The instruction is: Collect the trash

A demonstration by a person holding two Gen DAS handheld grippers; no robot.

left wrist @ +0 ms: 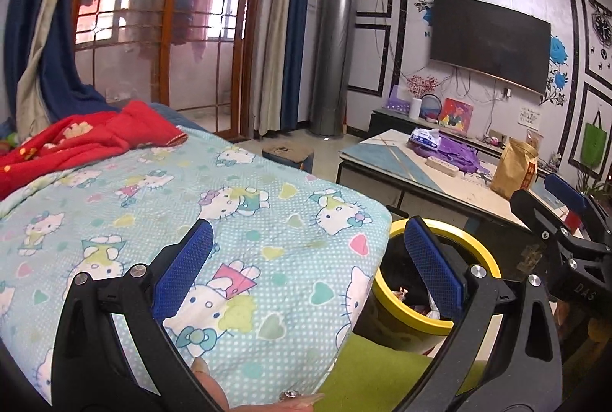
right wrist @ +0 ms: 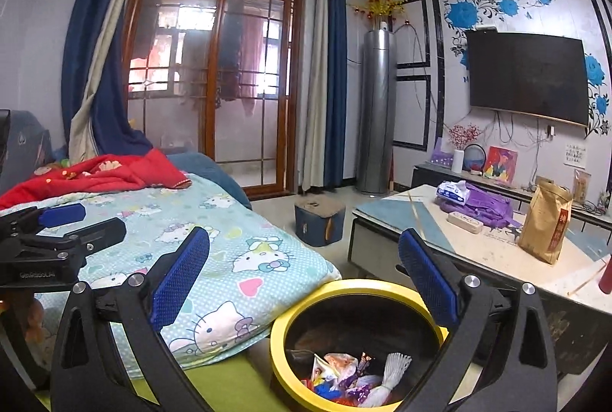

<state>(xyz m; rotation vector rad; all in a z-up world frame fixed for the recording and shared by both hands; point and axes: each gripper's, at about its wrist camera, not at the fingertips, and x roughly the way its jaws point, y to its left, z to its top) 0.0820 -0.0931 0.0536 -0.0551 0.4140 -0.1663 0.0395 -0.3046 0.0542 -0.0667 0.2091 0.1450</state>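
Right wrist view: right gripper [right wrist: 302,282] jaws wide, empty; yellow-rimmed bin [right wrist: 355,347] below, wrappers apparently inside. Left gripper [left wrist: 306,274] likewise spread; seek remaining litter.

Daylight glares through the glass door [right wrist: 214,75]; fisheye edges bend.

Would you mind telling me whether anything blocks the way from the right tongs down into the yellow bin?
Nothing visible does: the right tongs are open and empty above the bin, whose mouth is uncovered, wrappers inside.
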